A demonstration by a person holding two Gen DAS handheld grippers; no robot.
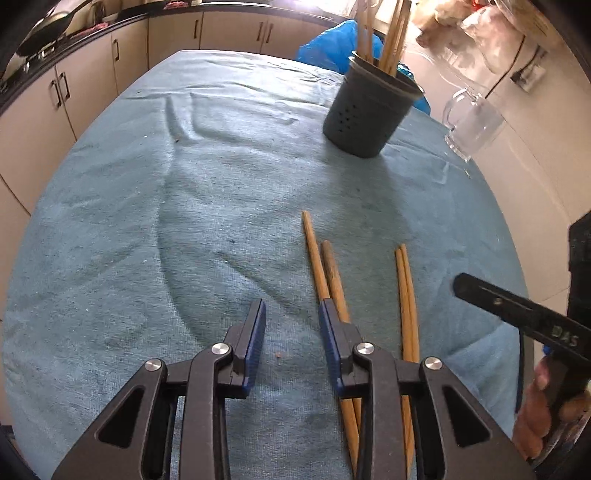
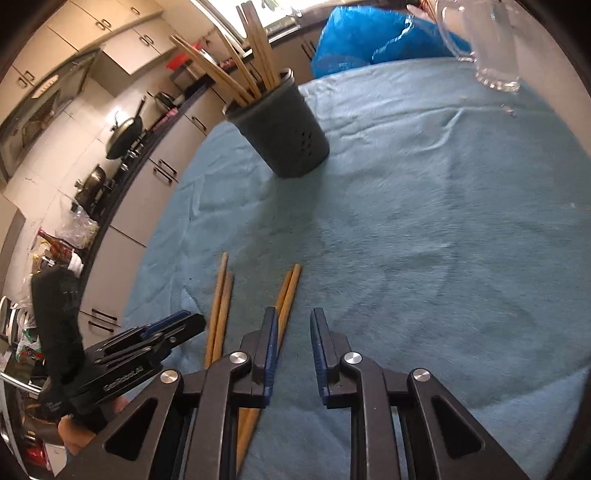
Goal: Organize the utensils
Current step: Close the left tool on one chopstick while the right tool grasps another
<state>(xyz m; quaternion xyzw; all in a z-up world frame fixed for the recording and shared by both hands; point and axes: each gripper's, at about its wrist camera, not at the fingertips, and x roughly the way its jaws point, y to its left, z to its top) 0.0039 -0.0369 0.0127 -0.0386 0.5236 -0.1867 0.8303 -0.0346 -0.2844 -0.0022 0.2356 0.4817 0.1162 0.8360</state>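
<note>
Two pairs of wooden chopsticks lie side by side on the blue towel. In the left wrist view my left gripper stands open over bare towel, its right finger resting over the left pair; the right pair lies just beyond. In the right wrist view my right gripper is open with a narrow gap and nothing in it, and the right pair runs under its left finger. The left pair lies between it and the left gripper. A dark grey holder stands further back, holding several chopsticks.
A glass mug stands at the towel's far right edge, with a blue plastic bag behind the holder. The towel covers the whole table top. Kitchen cabinets and a stove with pans line the far left.
</note>
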